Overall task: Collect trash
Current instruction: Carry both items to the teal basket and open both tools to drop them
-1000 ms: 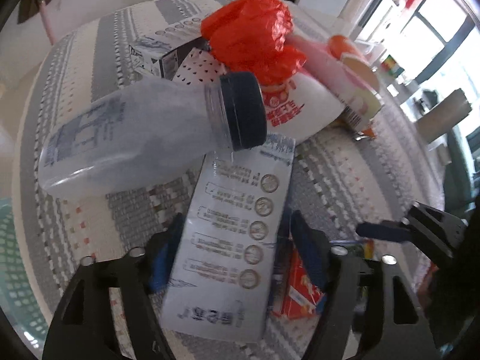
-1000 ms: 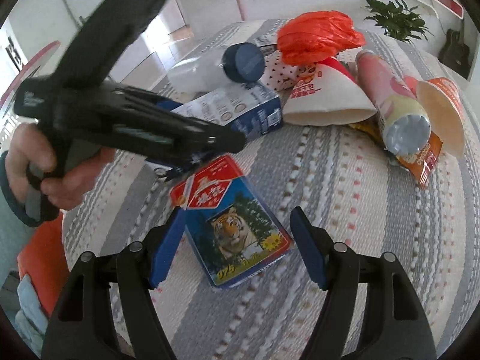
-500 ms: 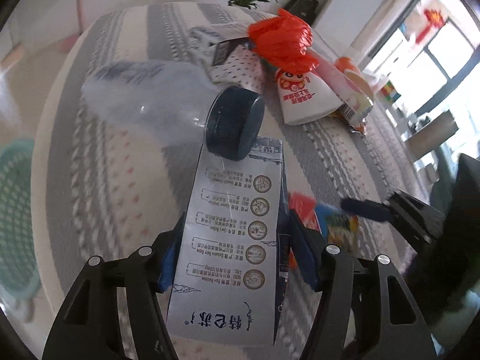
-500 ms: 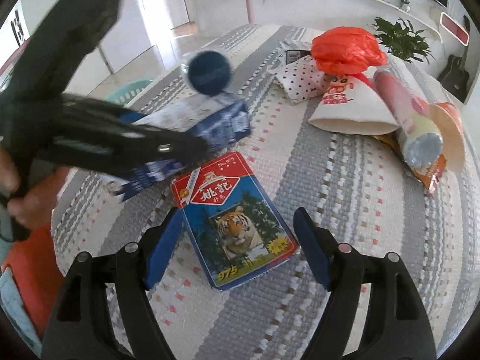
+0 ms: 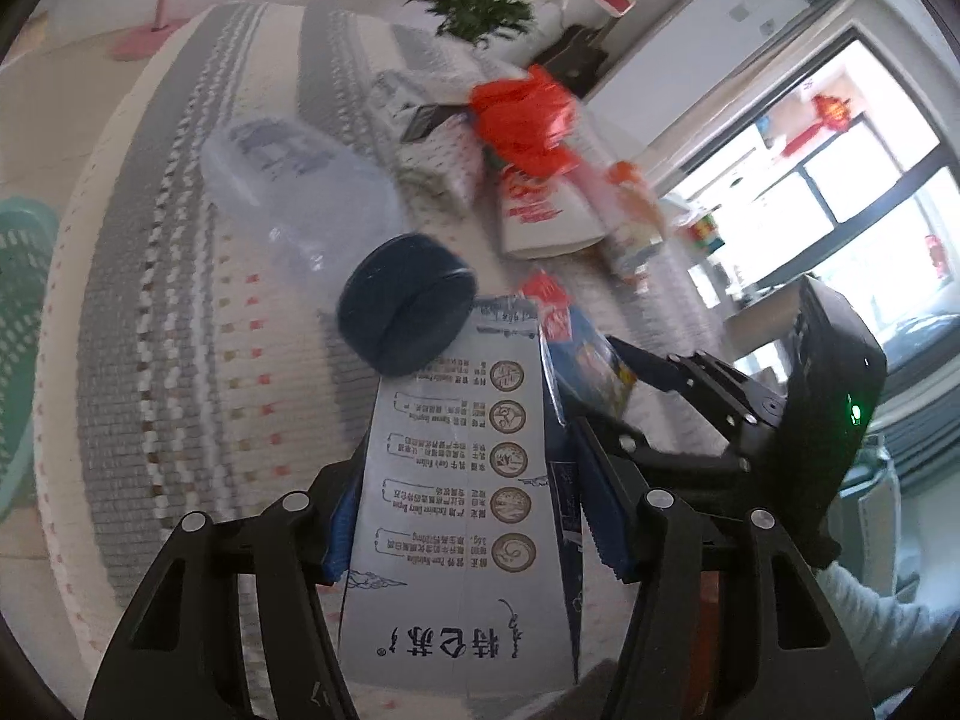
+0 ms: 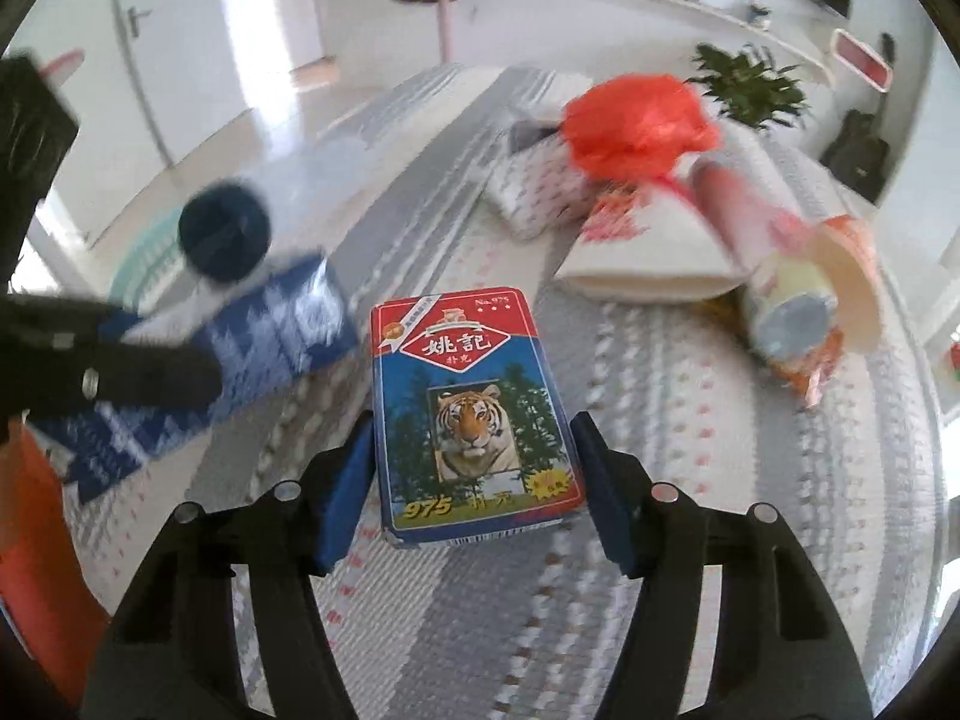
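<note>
Grey-and-white striped cloth covers the bench that carries the litter, and the green mesh basket off its left edge looks like the place the trash is meant to go, though only a slice of it shows. At the far end lies a heap: a red plastic bag, a white printed pouch and a pink tube, all touching or overlapping.

The left tool is closed on a blue-and-white milk carton, its pads pressed to the carton's two long sides. A clear bottle with a dark blue cap lies just beyond the carton's far end; whether cap and carton touch I cannot tell. The carton seems lifted, so the sensible course is to carry it level toward the basket and keep its front edge from nudging the bottle.

The right tool sits nearly closed around the tiger playing-card box. The left pad meets the box's edge; the right pad stands a sliver clear, so I judge the grip not yet firm. The box is shallow and glossy. Squeeze squarely on both long edges, low enough to catch the side walls, before raising it; a pinch on the top rim alone could let it pivot and drop.
</note>
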The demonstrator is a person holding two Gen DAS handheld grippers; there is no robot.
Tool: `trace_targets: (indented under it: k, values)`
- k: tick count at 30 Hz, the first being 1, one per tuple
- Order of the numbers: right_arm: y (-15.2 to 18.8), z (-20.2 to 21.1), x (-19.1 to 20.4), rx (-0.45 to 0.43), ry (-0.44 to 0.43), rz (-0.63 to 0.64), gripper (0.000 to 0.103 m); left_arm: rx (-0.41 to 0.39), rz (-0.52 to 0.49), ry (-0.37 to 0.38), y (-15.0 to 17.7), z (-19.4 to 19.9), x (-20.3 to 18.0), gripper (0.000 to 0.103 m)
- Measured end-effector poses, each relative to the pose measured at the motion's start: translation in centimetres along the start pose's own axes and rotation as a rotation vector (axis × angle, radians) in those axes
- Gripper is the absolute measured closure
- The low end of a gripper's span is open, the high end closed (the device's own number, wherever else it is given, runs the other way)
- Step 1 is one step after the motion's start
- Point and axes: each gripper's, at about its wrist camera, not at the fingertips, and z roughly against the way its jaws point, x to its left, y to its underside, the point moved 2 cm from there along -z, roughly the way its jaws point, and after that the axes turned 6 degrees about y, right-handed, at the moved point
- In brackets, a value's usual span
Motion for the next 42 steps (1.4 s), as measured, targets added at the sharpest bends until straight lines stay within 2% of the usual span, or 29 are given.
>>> trace_targets:
  k: [2,8,13,19,21,22,26,29,32,35,38,42]
  values:
    - [-0.9,1.3,-0.6,-0.036,0.015,-0.021,0.043,-0.019,0.001,0.056,-0.2,0.2,-1.0,0.045]
    - [-3.0,4.2,-3.0,-0.114,0.063,-0.082,0.043,-0.117,-0.051,0.148,-1.9,2.3,-4.4,0.045]
    - [-6.0,6.4,-4.0,-0.19,0.064,-0.106,0.043,-0.226,-0.094,0.147,-3.9,6.2,-6.3,0.045]
    - [-10.8,8.0,-1.0,-0.277,0.017,-0.054,0.043,-0.385,-0.081,0.022,-5.5,13.6,-4.8,0.045]
    - [-12.4,8.6,1.2,-0.302,-0.015,-0.026,0.043,-0.455,-0.056,-0.073,-5.9,16.7,-3.0,0.045]
    - [-12.9,8.8,2.4,-0.311,-0.028,-0.014,0.043,-0.474,-0.048,-0.103,-5.9,17.8,-2.5,0.045]
    - [-16.3,8.0,8.5,-0.33,-0.122,0.052,0.043,-0.56,0.024,-0.31,-5.7,22.1,1.8,0.045]
    - [-17.8,6.6,13.4,-0.319,-0.167,0.099,0.043,-0.61,0.133,-0.434,-5.3,24.4,6.4,0.045]
    - [-18.7,3.7,17.8,-0.269,-0.221,0.127,0.043,-0.624,0.248,-0.514,-4.7,25.1,10.8,0.045]
    - [-18.8,-0.3,21.9,-0.18,-0.25,0.144,0.043,-0.601,0.373,-0.557,-3.7,24.7,15.5,0.045]
    - [-18.2,-4.5,24.9,-0.076,-0.268,0.141,0.043,-0.585,0.464,-0.564,-2.3,24.0,18.8,0.045]
    - [-16.9,-9.3,27.4,0.054,-0.283,0.142,0.042,-0.587,0.538,-0.551,-0.6,23.2,22.2,0.045]
